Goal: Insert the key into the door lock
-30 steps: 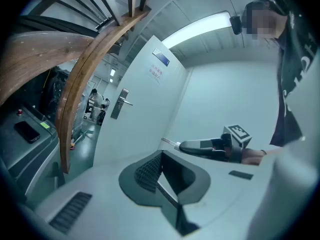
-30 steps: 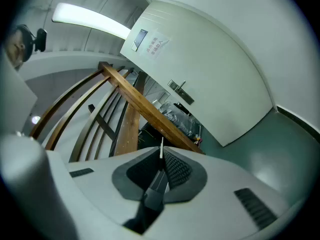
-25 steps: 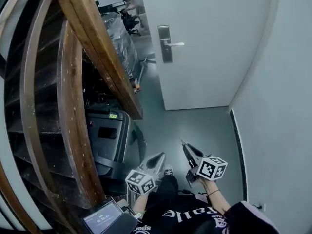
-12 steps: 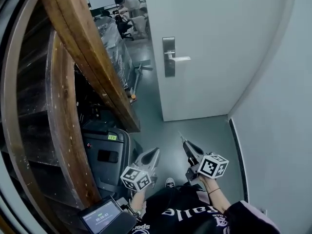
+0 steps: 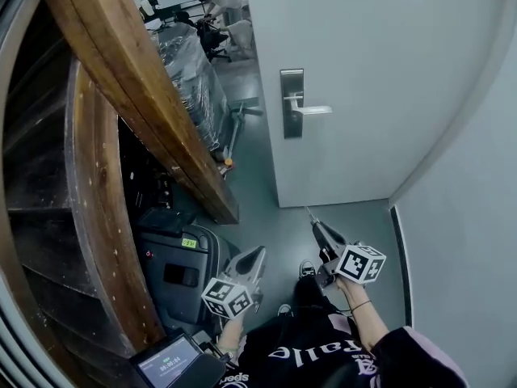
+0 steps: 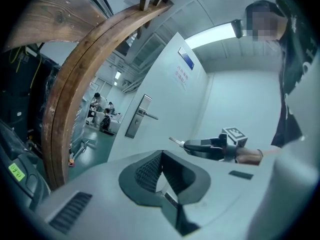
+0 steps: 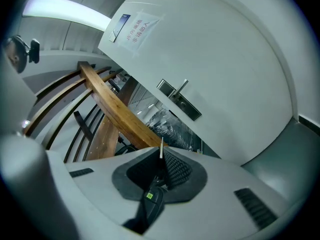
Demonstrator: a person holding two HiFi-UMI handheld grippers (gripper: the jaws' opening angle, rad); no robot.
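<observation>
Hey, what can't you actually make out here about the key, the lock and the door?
- Lock plate: too small in the head view and the left gripper view to tell where the key goes in.
- Key: only its thin blade shows in the right gripper view; the shut jaws of the right gripper hide the rest.
- Door sign: print too blurred in the right gripper view; cut off by the top edge in the head view.

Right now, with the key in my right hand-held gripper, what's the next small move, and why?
Probably carry the right hand-held gripper forward and up toward the lock plate. Its jaws are shut on the key, blade sticking out, but the door stands well ahead, untouched.
</observation>
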